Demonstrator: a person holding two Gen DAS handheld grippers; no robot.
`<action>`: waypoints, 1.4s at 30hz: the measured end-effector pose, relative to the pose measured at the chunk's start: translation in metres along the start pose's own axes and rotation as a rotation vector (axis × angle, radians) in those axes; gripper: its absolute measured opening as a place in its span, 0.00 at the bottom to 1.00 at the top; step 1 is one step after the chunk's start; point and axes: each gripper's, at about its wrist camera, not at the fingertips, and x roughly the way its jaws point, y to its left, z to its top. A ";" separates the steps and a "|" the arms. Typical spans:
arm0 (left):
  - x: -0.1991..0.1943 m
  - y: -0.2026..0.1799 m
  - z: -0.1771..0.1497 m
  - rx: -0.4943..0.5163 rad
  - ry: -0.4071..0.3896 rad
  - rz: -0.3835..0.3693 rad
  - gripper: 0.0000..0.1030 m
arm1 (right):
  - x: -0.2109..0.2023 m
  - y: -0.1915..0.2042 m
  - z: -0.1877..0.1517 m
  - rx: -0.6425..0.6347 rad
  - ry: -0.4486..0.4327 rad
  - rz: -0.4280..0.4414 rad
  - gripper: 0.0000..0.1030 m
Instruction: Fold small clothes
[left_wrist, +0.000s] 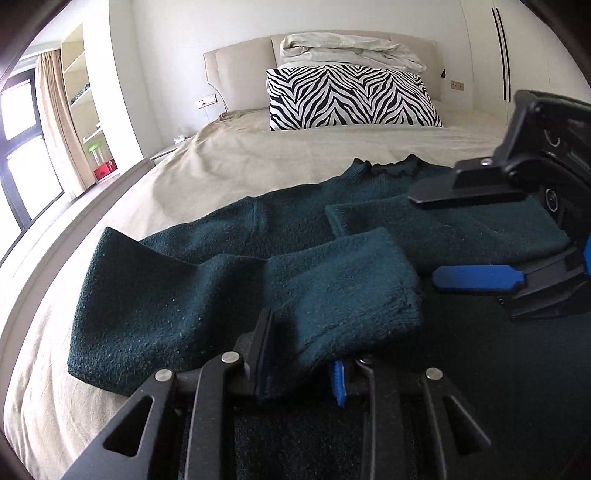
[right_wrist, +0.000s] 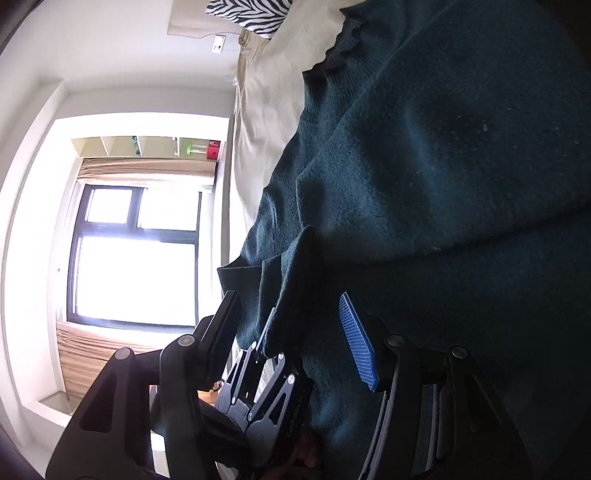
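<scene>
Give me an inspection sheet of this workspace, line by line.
Surface: bed with a beige sheet, rumpled.
Job's things: dark green sweater spread on the bed, both sleeves folded in over the body.
Clutter: zebra pillow and bundled white bedding at the headboard.
Grippers: left gripper shut on the sweater's sleeve cuff; right gripper open over the other sleeve, fingers apart.
Cables: nothing seen.
Surroundings: window with curtains, shelves, white wardrobe.

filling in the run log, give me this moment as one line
stage: folding | item: green sweater on bed | left tongs: shut on sleeve cuff | right tongs: open, beside other sleeve
</scene>
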 end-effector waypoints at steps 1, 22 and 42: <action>0.001 0.002 0.000 -0.012 0.001 -0.004 0.32 | 0.010 0.001 0.005 0.009 0.019 -0.006 0.53; -0.027 0.061 -0.024 -0.352 -0.022 -0.212 0.56 | -0.037 0.101 0.048 -0.424 -0.051 -0.372 0.07; -0.034 0.075 -0.031 -0.435 -0.026 -0.202 0.56 | -0.155 -0.021 0.089 -0.226 -0.220 -0.524 0.07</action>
